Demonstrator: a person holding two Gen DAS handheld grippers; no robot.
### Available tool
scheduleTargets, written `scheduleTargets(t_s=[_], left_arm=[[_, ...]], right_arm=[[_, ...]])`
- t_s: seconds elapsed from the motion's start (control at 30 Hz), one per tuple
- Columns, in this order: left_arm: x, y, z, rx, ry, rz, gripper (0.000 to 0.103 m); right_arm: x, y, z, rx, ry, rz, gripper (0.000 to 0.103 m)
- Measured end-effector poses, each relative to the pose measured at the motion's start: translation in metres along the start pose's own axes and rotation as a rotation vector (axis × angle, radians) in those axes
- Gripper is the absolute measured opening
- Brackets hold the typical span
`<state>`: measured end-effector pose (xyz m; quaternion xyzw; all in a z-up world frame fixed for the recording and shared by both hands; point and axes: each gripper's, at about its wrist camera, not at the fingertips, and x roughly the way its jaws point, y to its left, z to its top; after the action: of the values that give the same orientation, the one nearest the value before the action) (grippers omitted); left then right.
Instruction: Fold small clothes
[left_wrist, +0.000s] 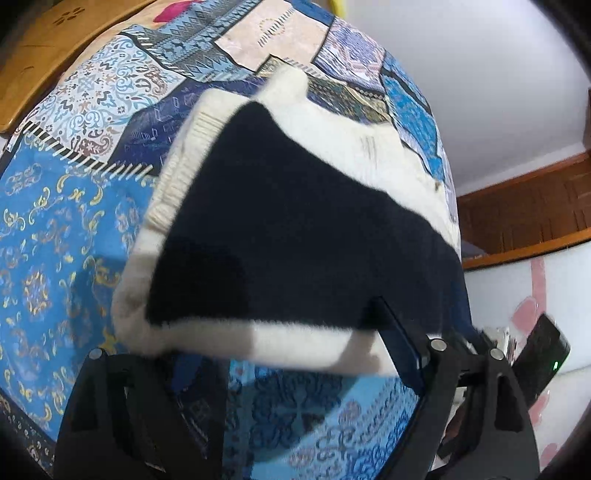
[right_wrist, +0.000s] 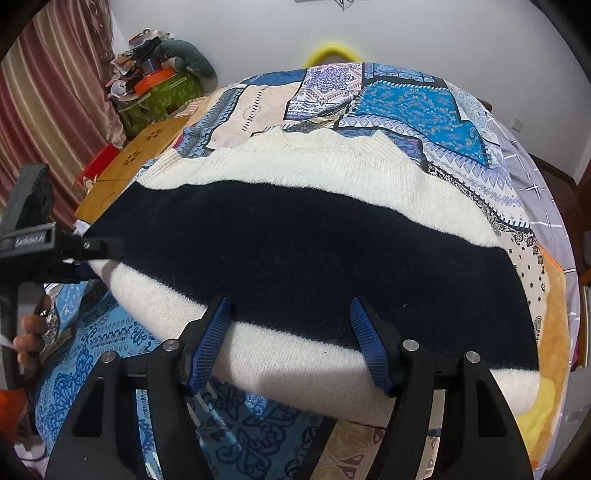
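- White walls (right_wrist: 424, 33) closed off the room behind, with a striped curtain (right_wrist: 55, 92) at the left of the right wrist view and a heap of clutter on a green box (right_wrist: 159, 99) beside it.
- Filling most of both views was a bed under a patchwork cover (right_wrist: 406, 99) of blue, cream and paisley panels; a wooden board (right_wrist: 136, 162) lay along its far left edge.
- Spread flat on that cover lay the task's garment, a knitted sweater (right_wrist: 295, 251) in cream with a broad navy band across it, its ribbed cream edge (left_wrist: 177, 162) towards the far side.
- It looked soft, thick and fairly light, likely to sag and drape instead of holding a crease, and fuzzy enough that pads should not slip. Taking it by the near cream edge, or at a corner through both layers, seemed the soundest hold.
- At the near hem sat the right gripper (right_wrist: 291, 343), its blue ribbed pads (right_wrist: 210, 343) apart, straddling the hem where cream met navy; they did not appear to pinch the knit.
- At the sweater's left end the left gripper (left_wrist: 258, 373) reached in, jaws standing wide with the cream edge between them but not clamped, as far as the blurred left wrist view showed.
- Smallest of all, a person's fingers (right_wrist: 31, 339) showed at the left edge, wrapped round that gripper's handle.
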<state>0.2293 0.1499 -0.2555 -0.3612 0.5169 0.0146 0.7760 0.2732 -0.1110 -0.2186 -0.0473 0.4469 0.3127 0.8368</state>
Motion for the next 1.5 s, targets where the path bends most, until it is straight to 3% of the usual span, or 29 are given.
scheduleTargets(t_s=[0.3,0.37,0.47,0.63,0.87,1.1,1.23,1.5], left_arm=[[0.003,0.014,0.020,-0.096,-0.052,0.011,0.048],[0.001,0.016,0.022,-0.096,-0.074,-0.010,0.031],[-0.005,0.013,0.021,-0.069,-0.111,0.005,0.027],[-0.024,-0.006,0.019,0.029,-0.197,0.067,0.024],[-0.072,-0.034,0.026,0.164,-0.369,0.209,0.023],[-0.113,-0.054,0.044,0.220,-0.504,0.291,0.022],[-0.122,-0.065,0.052,0.234,-0.534,0.302,0.022],[-0.112,-0.105,0.049,0.320,-0.523,0.271,0.022]], right_arm=[[0.000,0.001,-0.001,-0.003,0.002,-0.004,0.064],[0.000,0.001,-0.001,-0.004,0.002,-0.006,0.064],[-0.002,0.001,0.000,0.000,0.003,-0.007,0.064],[-0.010,-0.002,0.003,0.011,-0.003,-0.008,0.064],[-0.036,-0.020,0.010,0.036,-0.066,-0.043,0.064],[-0.047,-0.046,0.011,0.085,-0.089,-0.084,0.064],[-0.040,-0.049,0.005,0.095,-0.061,-0.082,0.064],[-0.018,-0.047,-0.011,0.092,0.001,-0.055,0.064]])
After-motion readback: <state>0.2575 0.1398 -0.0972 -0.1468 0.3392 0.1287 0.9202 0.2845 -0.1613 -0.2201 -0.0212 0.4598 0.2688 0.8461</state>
